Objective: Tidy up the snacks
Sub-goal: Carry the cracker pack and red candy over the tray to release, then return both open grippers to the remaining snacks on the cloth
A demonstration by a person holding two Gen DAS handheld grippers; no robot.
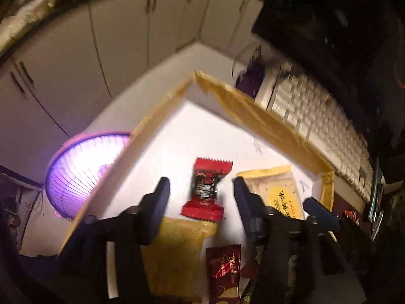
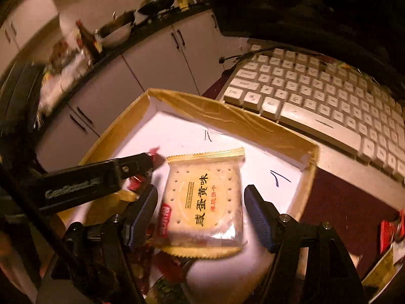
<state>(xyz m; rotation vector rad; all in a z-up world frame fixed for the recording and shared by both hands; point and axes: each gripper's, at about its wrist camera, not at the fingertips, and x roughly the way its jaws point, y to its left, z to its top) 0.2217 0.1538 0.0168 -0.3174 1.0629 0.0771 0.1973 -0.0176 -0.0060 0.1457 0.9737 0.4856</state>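
A shallow white tray with a yellow-taped rim point(image 1: 253, 111) point(image 2: 227, 116) lies below both grippers. In the left wrist view, my left gripper point(image 1: 201, 192) is open over the tray. A red-and-black candy packet point(image 1: 206, 192) sits between its fingers, and the pads are clear of it. My right gripper point(image 2: 201, 198) is open too. A square cracker packet with a yellow label point(image 2: 205, 200) point(image 1: 276, 192) lies between its fingers on the tray floor. One left finger point(image 2: 136, 163) reaches in from the left of the right wrist view.
A white keyboard point(image 2: 316, 101) point(image 1: 316, 126) borders the tray's far side on a dark red mat. A pink wire basket point(image 1: 83, 174) stands left of the tray. More red packets lie at the near edge point(image 1: 224, 271) and at the right point(image 2: 389, 230). White cabinets stand behind.
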